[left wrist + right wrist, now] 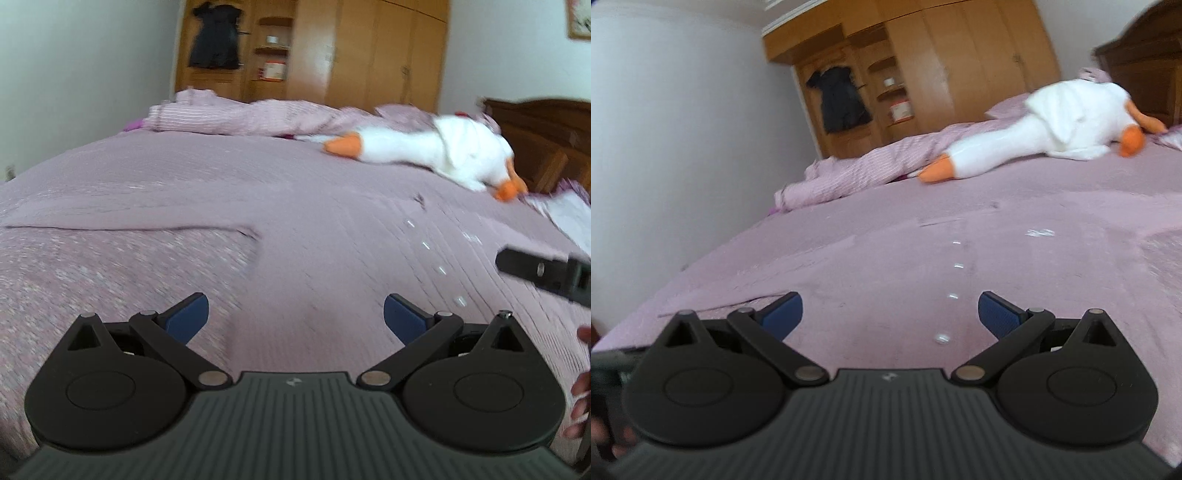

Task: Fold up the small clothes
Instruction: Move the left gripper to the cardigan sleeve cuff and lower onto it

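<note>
A white plush goose (424,147) lies near a wooden wardrobe (369,55).

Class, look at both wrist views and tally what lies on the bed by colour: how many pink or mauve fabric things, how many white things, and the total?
Pink or mauve: 2, the buttoned garment spread flat and the striped quilt bunched at the far edge.
White: 1, the plush goose.
Total: 3.
</note>
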A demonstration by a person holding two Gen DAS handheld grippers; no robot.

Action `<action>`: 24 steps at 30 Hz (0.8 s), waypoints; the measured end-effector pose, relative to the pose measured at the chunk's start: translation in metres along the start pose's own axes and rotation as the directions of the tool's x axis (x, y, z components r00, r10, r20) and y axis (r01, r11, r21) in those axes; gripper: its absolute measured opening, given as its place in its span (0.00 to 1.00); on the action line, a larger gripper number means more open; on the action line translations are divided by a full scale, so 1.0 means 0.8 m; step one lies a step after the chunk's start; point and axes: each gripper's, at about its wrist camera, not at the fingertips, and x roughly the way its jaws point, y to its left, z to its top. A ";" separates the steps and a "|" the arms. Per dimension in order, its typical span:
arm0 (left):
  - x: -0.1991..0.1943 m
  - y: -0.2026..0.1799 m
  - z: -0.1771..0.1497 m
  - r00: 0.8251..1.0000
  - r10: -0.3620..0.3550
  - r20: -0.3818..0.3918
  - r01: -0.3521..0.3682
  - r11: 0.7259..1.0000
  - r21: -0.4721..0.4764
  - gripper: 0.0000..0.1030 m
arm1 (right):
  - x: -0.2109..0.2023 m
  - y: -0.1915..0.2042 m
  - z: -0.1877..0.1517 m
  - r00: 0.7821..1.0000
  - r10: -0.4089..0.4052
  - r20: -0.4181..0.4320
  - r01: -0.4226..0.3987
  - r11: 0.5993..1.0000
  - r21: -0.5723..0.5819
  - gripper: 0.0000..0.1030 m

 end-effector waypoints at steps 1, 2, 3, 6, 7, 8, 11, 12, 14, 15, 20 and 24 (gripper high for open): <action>0.002 0.011 0.007 1.000 0.002 0.004 -0.002 1.000 -0.022 1.00 | 0.008 0.011 0.003 1.000 0.011 0.003 -0.011 1.000 -0.022 1.00; 0.003 0.023 0.012 1.000 -0.001 0.010 0.001 0.999 -0.048 1.00 | 0.015 0.023 0.005 1.000 0.020 0.007 -0.019 0.999 -0.044 1.00; 0.004 0.036 0.017 1.000 -0.004 0.021 0.006 0.997 -0.075 1.00 | 0.023 0.037 0.008 1.000 0.024 0.010 -0.023 0.998 -0.063 1.00; 0.011 0.068 0.037 1.000 0.006 -0.001 -0.006 0.992 -0.124 1.00 | 0.036 0.068 0.013 0.988 0.020 0.151 -0.016 0.999 -0.029 1.00; 0.013 0.081 0.043 1.000 0.017 -0.001 -0.017 0.990 -0.142 1.00 | 0.042 0.078 0.015 0.981 0.022 0.191 -0.019 1.000 -0.015 1.00; 0.015 0.094 0.047 1.000 0.030 0.005 -0.029 0.986 -0.163 1.00 | 0.051 0.087 0.020 0.982 0.027 0.188 -0.026 1.000 -0.008 1.00; 0.025 0.131 0.062 0.997 0.071 0.003 -0.068 0.973 -0.218 1.00 | 0.089 0.121 0.031 0.992 0.038 0.122 -0.036 0.999 -0.017 1.00; 0.029 0.145 0.067 0.997 0.082 0.009 -0.077 0.965 -0.251 1.00 | 0.098 0.132 0.033 0.992 0.040 0.116 -0.035 0.999 -0.039 1.00; 0.035 0.172 0.075 0.995 0.102 0.018 -0.091 0.944 -0.317 1.00 | 0.115 0.157 0.034 0.992 0.051 0.114 -0.039 0.994 -0.103 1.00; 0.038 0.183 0.080 0.994 0.109 0.018 -0.096 0.935 -0.343 1.00 | 0.124 0.169 0.034 0.992 0.063 0.107 -0.049 0.991 -0.128 1.00; 0.042 0.228 0.093 0.992 0.110 0.060 -0.079 0.921 -0.381 1.00 | 0.155 0.212 0.039 0.986 0.146 0.087 -0.135 0.984 -0.120 1.00; 0.047 0.271 0.104 0.983 0.149 0.105 -0.094 0.907 -0.412 1.00 | 0.176 0.232 0.045 0.983 0.162 0.090 -0.155 0.985 -0.074 1.00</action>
